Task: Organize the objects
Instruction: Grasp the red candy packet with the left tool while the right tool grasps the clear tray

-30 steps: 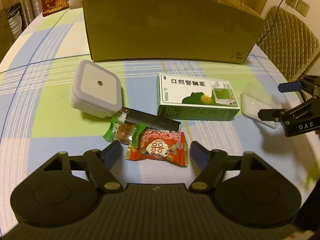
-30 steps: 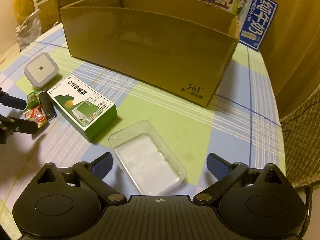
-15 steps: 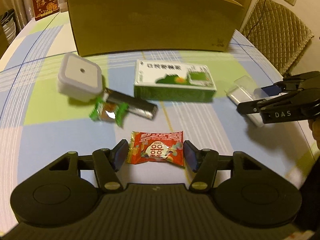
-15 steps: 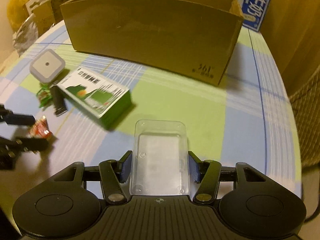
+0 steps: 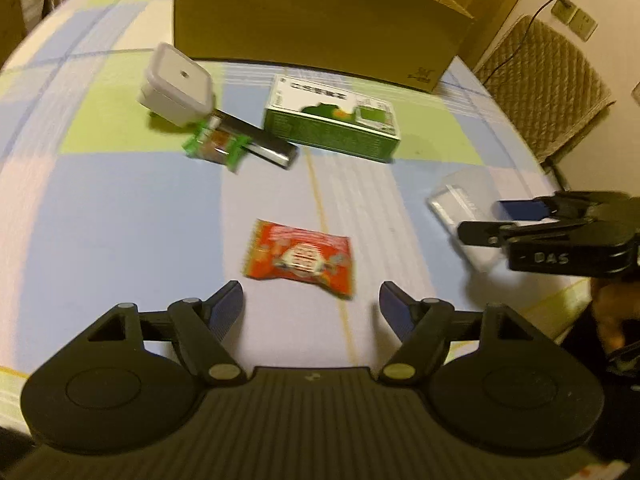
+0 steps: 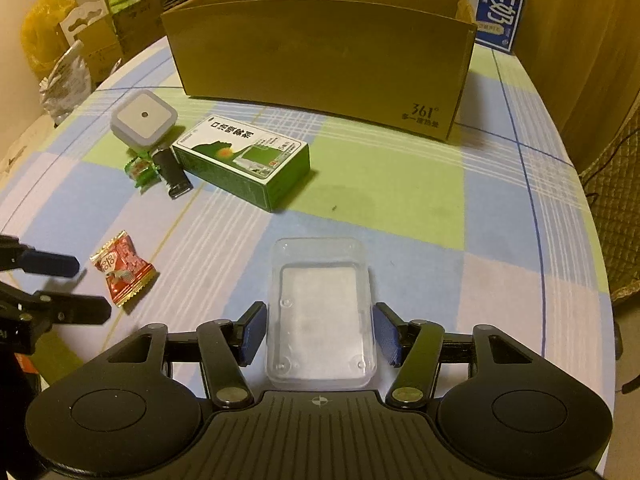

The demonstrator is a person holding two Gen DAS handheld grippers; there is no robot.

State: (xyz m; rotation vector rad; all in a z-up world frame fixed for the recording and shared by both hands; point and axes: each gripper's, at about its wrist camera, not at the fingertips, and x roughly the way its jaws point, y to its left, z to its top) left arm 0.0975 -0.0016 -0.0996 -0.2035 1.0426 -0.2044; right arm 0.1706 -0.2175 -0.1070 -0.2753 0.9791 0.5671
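Right gripper (image 6: pixel 319 334) clamps clear plastic tray (image 6: pixel 320 312), presumably bound for cardboard box (image 6: pixel 320 52); left gripper (image 5: pixel 311 304) wide, empty, behind red candy packet (image 5: pixel 302 258).

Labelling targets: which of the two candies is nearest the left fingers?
The red candy, lying alone just ahead of the open left fingers; the green candy lies farther off by the lighter.

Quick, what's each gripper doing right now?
Left gripper: open, red candy lying just ahead.
Right gripper: closed on clear tray.

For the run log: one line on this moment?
left claw: open, behind red candy | right claw: around clear tray | cardboard box: beyond
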